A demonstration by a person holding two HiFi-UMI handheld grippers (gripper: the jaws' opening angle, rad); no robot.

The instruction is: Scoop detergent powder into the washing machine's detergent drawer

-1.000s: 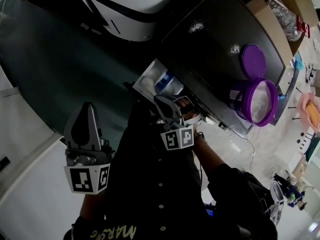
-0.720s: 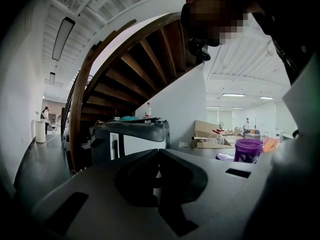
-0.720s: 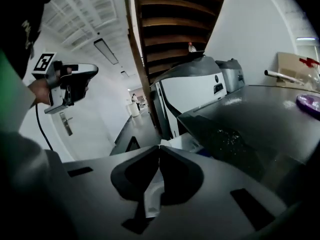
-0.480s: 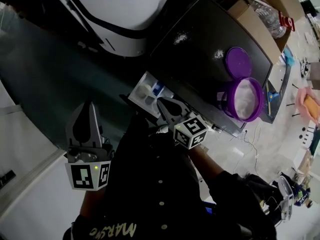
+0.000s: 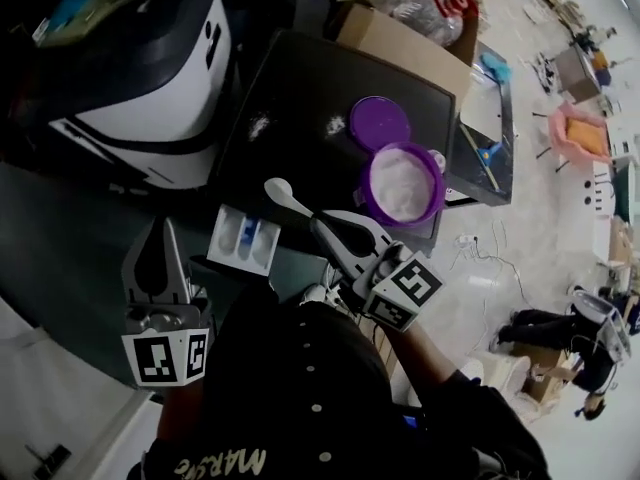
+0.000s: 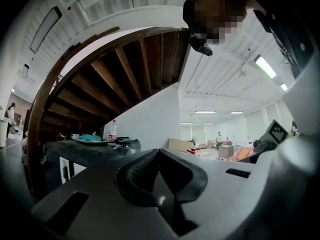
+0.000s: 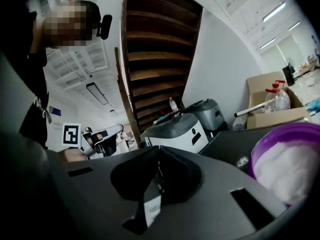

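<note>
The white detergent drawer [image 5: 243, 240] stands pulled out from the machine's front, with a blue compartment in it. My right gripper [image 5: 318, 220] [image 7: 159, 156] is shut on the handle of a white spoon [image 5: 284, 196] [image 7: 150, 206]; its bowl hovers just above and right of the drawer. The open purple tub [image 5: 403, 183] [image 7: 290, 164], full of white powder, sits on the machine's dark top [image 5: 290, 88], right of the spoon. Left of the drawer, my left gripper [image 5: 158, 233] [image 6: 159, 154] is shut on nothing.
The tub's purple lid [image 5: 380, 123] lies behind the tub, and two patches of spilled powder [image 5: 258, 125] lie on the dark top. A white and grey appliance [image 5: 140, 68] [image 7: 180, 129] stands to the left. A cardboard box [image 5: 400, 38] with bottles is behind.
My right gripper has lifted the spoon out of the drawer, rolled, and moved up toward the tub. The left gripper has risen a little. The head view has swung to show the machine's top.
</note>
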